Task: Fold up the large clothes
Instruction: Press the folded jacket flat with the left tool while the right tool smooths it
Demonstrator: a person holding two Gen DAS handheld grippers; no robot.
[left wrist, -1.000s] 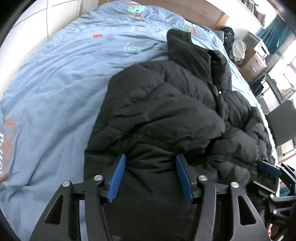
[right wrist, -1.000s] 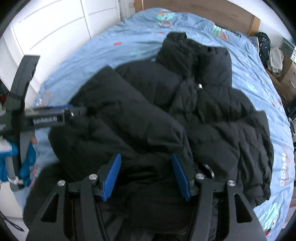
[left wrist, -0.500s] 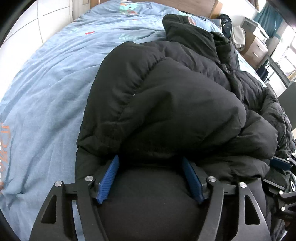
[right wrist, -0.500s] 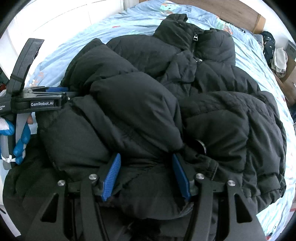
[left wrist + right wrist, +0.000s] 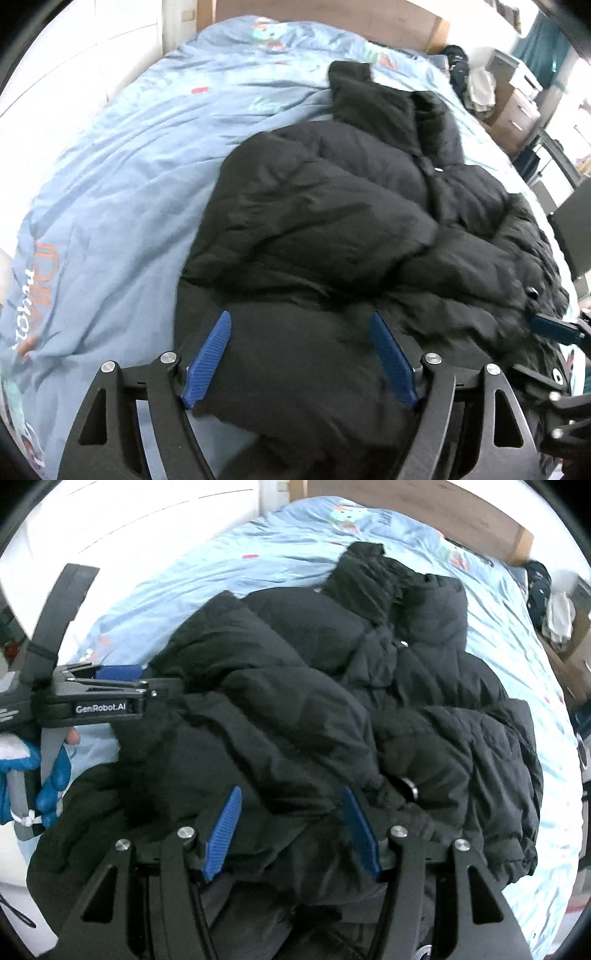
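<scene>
Two wrist fisheyes, both looking steeply down along their fingers toward the head of the bed

The left wrist view sits close above the black jacket [image 5: 332, 229], facing the wooden headboard [image 5: 332, 18], with the right gripper [image 5: 554, 328] at its right edge. The right wrist view looks the same way from just beside it, with the left gripper [image 5: 122, 679] at its left edge. Both share the jacket [image 5: 314, 701], blue bedcover [image 5: 110, 177] and headboard.

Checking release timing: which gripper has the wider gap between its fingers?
The left gripper: its blue fingers stand wider and are opening over the black jacket. The right gripper's sit narrower, with jacket hem bunched between them.
</scene>
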